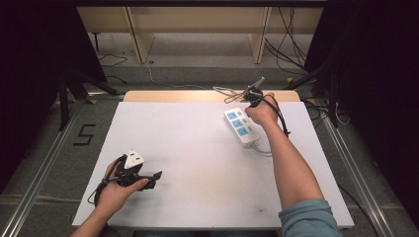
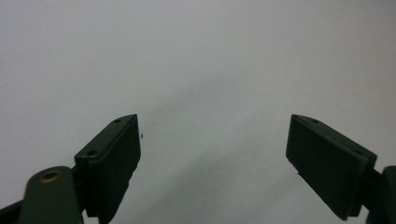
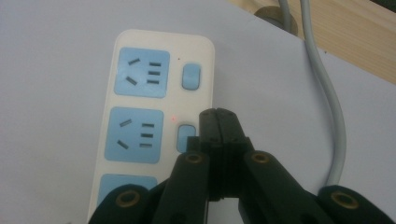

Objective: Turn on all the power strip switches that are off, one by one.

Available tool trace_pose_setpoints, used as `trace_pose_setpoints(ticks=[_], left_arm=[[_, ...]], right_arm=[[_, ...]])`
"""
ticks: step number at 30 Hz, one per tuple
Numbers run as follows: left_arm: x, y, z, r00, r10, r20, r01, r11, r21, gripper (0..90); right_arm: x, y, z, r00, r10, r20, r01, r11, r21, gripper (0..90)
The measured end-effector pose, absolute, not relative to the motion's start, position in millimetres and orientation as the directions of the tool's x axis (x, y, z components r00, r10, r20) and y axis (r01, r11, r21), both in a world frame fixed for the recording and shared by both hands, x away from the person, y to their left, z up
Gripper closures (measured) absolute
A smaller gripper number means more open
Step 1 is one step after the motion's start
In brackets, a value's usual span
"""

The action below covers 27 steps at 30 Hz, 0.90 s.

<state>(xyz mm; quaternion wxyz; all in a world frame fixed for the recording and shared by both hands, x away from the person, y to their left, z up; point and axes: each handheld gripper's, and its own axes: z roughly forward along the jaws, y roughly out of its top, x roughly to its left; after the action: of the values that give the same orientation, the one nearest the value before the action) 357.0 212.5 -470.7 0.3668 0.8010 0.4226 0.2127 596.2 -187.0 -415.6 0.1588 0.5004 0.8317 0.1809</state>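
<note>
A white power strip [image 1: 241, 127] with blue sockets lies at the far right of the white tabletop [image 1: 197, 158]. In the right gripper view my right gripper [image 3: 217, 114] is shut with nothing between its jaws. Its tips sit at the right edge of the strip's middle switch [image 3: 185, 134], and whether they press it I cannot tell. A small red light [image 3: 173, 118] glows beside that switch. The person's right hand [image 1: 263, 111] holds this gripper over the strip. Near the front left, my left gripper [image 1: 154, 179] rests low over bare white surface, jaws wide open and empty [image 2: 215, 121].
The strip's grey cable [image 3: 327, 102] curves past the right of my jaws toward the wooden table edge [image 1: 197, 95]. A second switch [image 3: 191, 76] sits above the middle one. Black stands and cables [image 1: 291, 44] line the floor around the table.
</note>
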Motion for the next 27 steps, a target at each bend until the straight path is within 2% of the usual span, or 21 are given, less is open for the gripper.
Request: trace_pose_setpoints(ticks=[27], left_arm=[[357,214,-471,0.550,0.835,0.027,0.525,-0.371,0.766,17.7]], right_arm=[[608,-181,-409,-0.449,0.888,-0.097,0.767,0.438,0.469,90.0]])
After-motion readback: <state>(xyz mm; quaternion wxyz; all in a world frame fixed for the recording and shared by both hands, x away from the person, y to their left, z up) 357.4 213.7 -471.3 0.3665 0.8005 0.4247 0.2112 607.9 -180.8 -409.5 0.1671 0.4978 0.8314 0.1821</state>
